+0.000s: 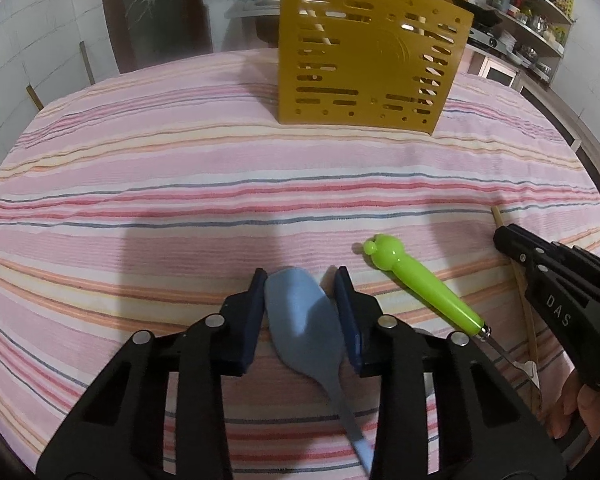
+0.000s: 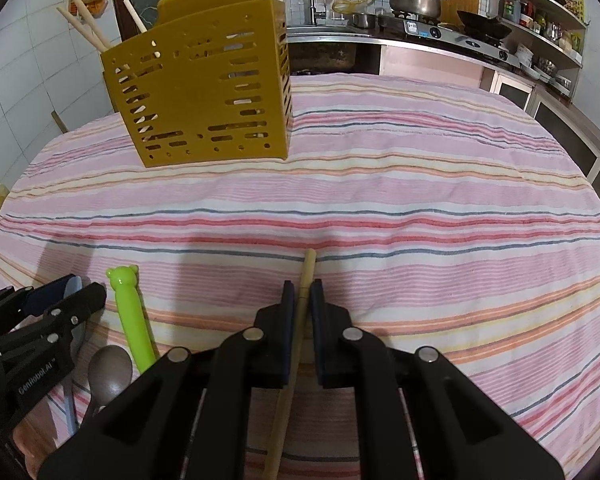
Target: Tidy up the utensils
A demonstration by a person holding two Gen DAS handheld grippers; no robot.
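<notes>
Spoon [image 1: 300, 316], blue, lies on the desk [image 1: 260, 184] between the half-open left tool [image 1: 301, 280], ungripped. Right tool [image 2: 302, 286] pinches a chopstick [image 2: 300, 320] off-centre; it may pivot and miss the yellow holder [image 2: 204, 80].

One yellow utensil caddy [image 2: 200, 84] at 11 o'clock. One blue spoon [image 1: 300, 316]. One green-handled utensil [image 1: 424, 280]. One brown spoon [image 2: 110, 372]. One loose chopstick [image 2: 300, 320]. Two grippers: left [image 1: 300, 312], right [image 2: 301, 328].
</notes>
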